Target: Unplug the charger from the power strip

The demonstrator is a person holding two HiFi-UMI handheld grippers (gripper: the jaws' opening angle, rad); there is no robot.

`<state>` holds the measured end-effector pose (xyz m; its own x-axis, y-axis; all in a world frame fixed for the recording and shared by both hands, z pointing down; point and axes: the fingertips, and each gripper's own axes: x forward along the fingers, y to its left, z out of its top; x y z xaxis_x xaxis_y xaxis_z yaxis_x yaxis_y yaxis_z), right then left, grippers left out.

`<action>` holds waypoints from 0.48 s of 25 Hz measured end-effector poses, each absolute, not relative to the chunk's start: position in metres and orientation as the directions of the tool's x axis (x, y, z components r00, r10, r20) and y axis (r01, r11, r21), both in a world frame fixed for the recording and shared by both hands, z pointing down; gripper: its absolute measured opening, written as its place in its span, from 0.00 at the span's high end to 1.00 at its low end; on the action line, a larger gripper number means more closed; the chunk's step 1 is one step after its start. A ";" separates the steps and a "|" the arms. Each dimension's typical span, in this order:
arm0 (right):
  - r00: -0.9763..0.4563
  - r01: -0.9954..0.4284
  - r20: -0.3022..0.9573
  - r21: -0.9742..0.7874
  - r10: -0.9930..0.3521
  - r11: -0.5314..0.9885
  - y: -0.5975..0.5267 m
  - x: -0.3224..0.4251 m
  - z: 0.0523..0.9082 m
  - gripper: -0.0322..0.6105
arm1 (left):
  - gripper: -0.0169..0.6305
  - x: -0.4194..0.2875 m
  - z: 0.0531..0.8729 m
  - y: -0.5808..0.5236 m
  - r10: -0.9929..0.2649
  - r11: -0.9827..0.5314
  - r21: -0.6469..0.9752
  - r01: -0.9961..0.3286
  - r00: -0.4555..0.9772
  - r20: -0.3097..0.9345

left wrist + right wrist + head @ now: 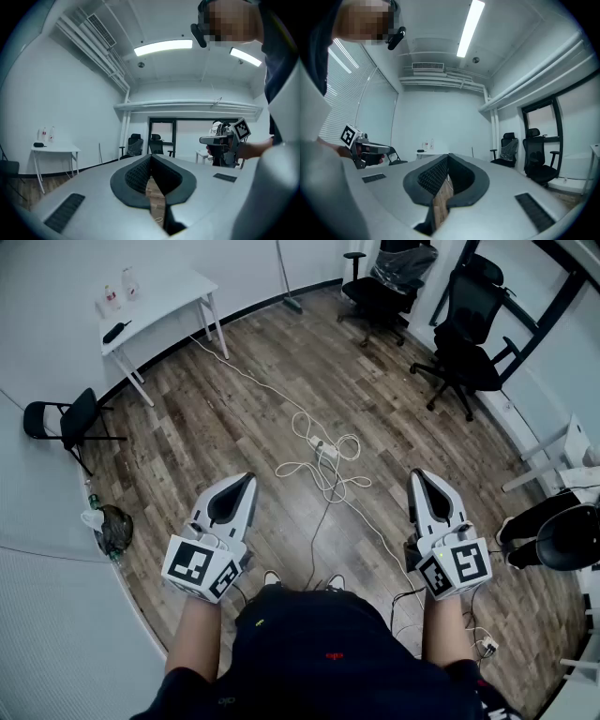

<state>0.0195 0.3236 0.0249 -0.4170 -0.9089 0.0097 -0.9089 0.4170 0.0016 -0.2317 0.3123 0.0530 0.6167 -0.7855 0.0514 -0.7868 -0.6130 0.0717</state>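
A white power strip [326, 449] lies on the wooden floor ahead of me, in a tangle of white cables [323, 474]; it is too small to make out the charger. A long white cord [246, 374] runs from it toward the back wall. I hold both grippers level at waist height, far above the strip. In the head view my left gripper [246, 480] and right gripper [419, 476] are both shut and hold nothing. Seen along the jaws, the left gripper [151, 161] and the right gripper [447, 161] each show pads meeting at the tip.
A white table [159, 296] stands at the back left, with a black folding chair [66, 418] and a bag [112, 529] by the left wall. Black office chairs [469, 343] stand at the back right. Another black chair [562, 538] and loose cables [483, 645] are near my right side.
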 end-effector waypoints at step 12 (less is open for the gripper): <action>-0.416 -0.909 0.006 -0.021 -0.909 0.416 0.326 0.020 0.029 0.92 | 0.94 -0.225 0.055 0.316 -0.779 -0.621 0.076 -0.780 0.625 0.058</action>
